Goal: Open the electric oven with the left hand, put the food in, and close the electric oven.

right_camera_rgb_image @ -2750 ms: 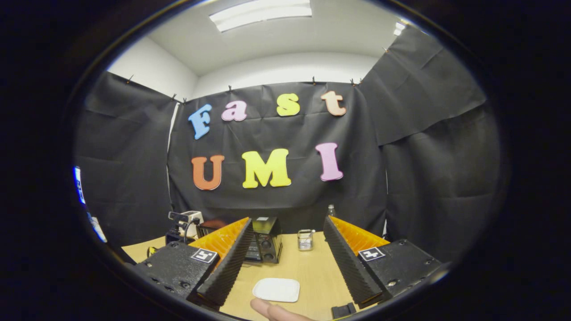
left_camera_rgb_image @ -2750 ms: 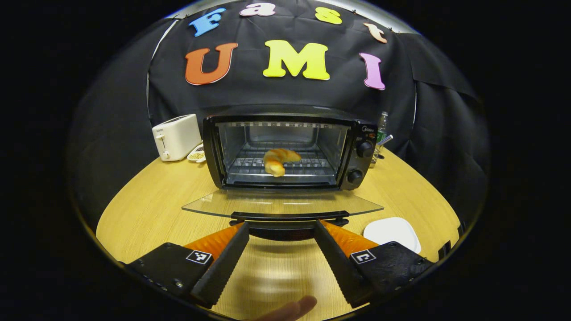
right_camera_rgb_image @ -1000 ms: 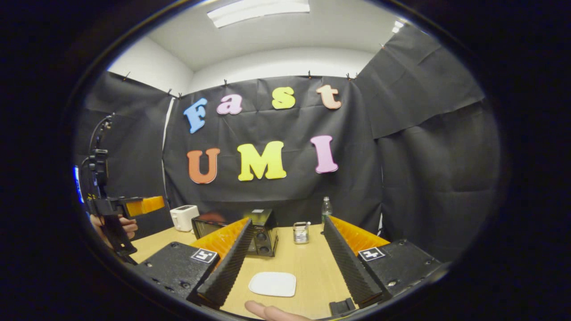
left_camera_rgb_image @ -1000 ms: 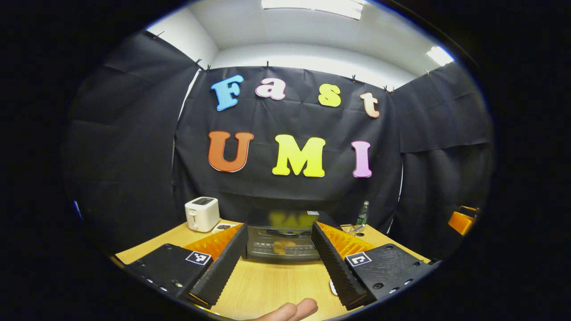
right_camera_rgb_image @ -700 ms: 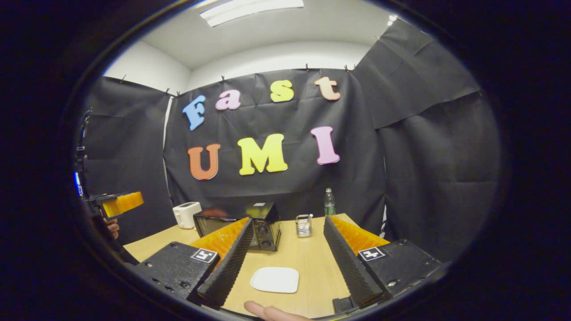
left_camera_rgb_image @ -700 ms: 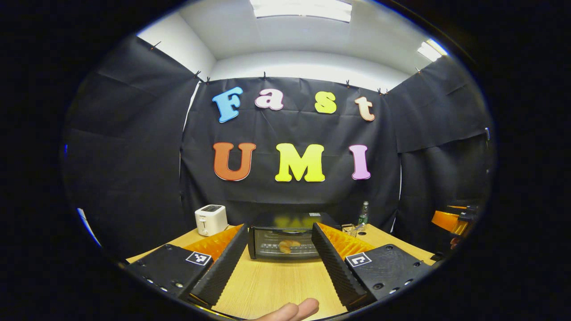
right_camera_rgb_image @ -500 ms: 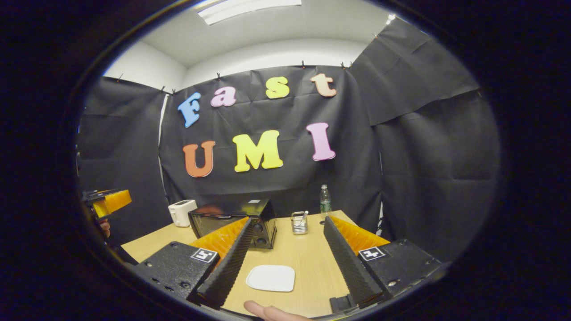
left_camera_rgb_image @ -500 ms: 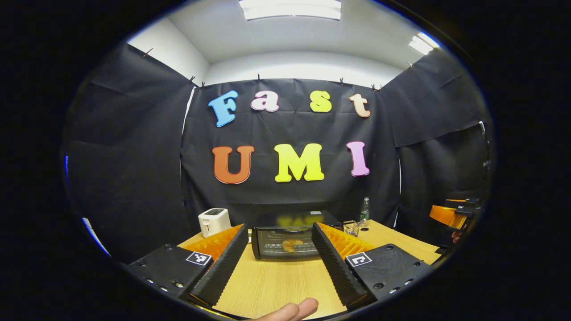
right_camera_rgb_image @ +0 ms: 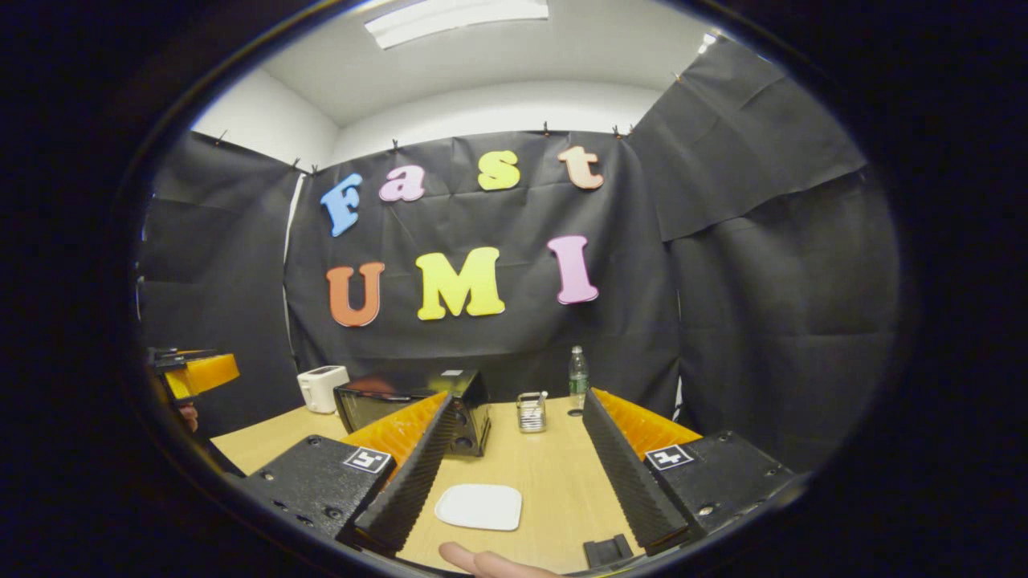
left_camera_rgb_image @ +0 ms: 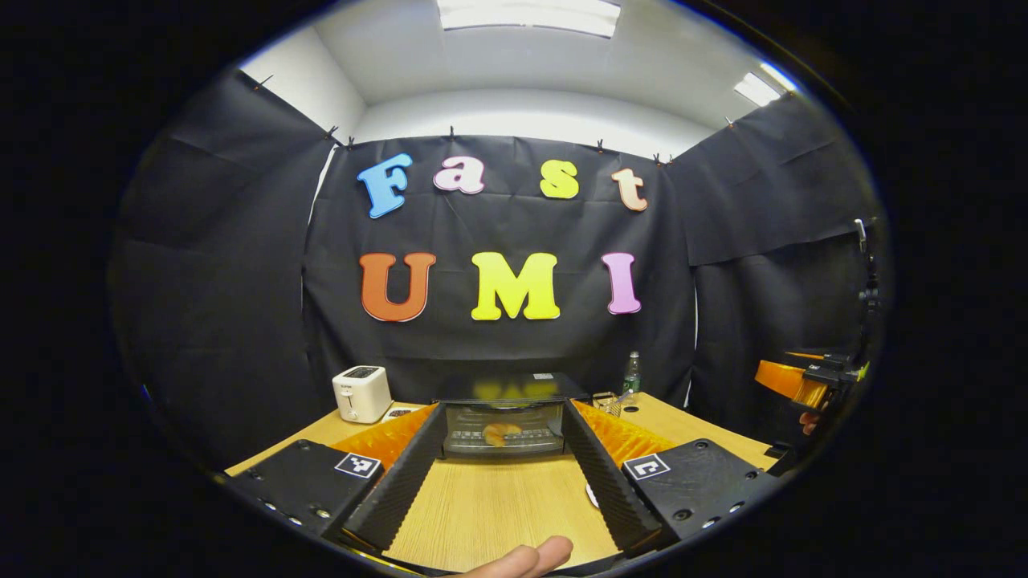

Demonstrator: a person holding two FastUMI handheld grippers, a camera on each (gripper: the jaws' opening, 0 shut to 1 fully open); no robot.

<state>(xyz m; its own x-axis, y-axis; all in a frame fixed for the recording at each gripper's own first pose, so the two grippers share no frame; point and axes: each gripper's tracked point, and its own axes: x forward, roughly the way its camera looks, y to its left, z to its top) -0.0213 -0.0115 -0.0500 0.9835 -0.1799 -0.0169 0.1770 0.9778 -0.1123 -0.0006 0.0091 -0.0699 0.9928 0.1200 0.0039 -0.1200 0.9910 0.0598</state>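
The black electric oven [left_camera_rgb_image: 502, 429] stands on the wooden table with its glass door shut. Through the glass a golden croissant [left_camera_rgb_image: 498, 434] lies on the rack. My left gripper [left_camera_rgb_image: 502, 408] is held back from the oven, level with it, open with nothing between its fingers. In the right gripper view the oven [right_camera_rgb_image: 373, 411] stands left of centre, partly hidden behind one finger. My right gripper [right_camera_rgb_image: 520, 396] hovers open over the table, holding nothing. Each gripper shows at the edge of the other's view: the right gripper [left_camera_rgb_image: 791, 381], the left gripper [right_camera_rgb_image: 197, 373].
A white plate [right_camera_rgb_image: 479, 506] lies bare on the table below my right gripper. A white toaster [left_camera_rgb_image: 361, 393] sits left of the oven. A bottle [right_camera_rgb_image: 575, 376] and a small metal holder [right_camera_rgb_image: 530, 412] stand to its right. A person's fingertip [left_camera_rgb_image: 526, 558] shows at the bottom.
The oven door was down and open with my left gripper at its handle; now it is shut. My left gripper has drawn back and risen. The right gripper has barely shifted.
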